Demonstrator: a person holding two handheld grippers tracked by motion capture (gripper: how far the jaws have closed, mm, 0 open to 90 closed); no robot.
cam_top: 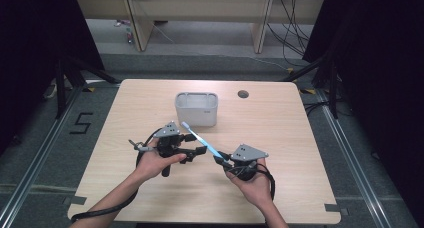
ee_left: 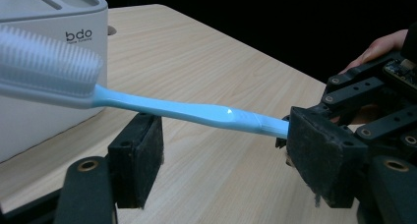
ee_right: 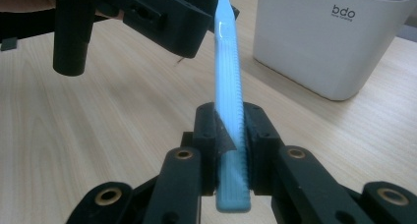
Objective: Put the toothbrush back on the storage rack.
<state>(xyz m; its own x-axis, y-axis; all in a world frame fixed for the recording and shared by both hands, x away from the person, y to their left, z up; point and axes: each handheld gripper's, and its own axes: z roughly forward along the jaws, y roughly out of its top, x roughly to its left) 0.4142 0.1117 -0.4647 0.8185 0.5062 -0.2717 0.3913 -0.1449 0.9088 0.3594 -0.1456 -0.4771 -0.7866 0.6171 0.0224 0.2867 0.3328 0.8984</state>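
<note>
Above the table, right gripper (cam_top: pixel 223 161) pinches toothbrush (cam_top: pixel 200 139) — bristles toward holder (cam_top: pixel 196 109); left gripper (cam_top: pixel 192 152) spread.

Right tongs (ee_right: pixel 231 135) clamped on blue toothbrush (ee_right: pixel 229 86) handle, white holder (ee_right: pixel 334 37) beyond, left tongs (ee_right: pixel 162 17) above

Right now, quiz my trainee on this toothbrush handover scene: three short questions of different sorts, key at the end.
1. True or false: the right hand-held gripper is shut on the handle end of the blue toothbrush.
2. Which describes the left hand-held gripper? A) clamped on the bristles B) open, with the toothbrush handle passing above its pads C) resting inside the container
3. Fill in: the toothbrush head points toward the white ____ on the table.

Key: 1 true; 2 B; 3 container.
</note>
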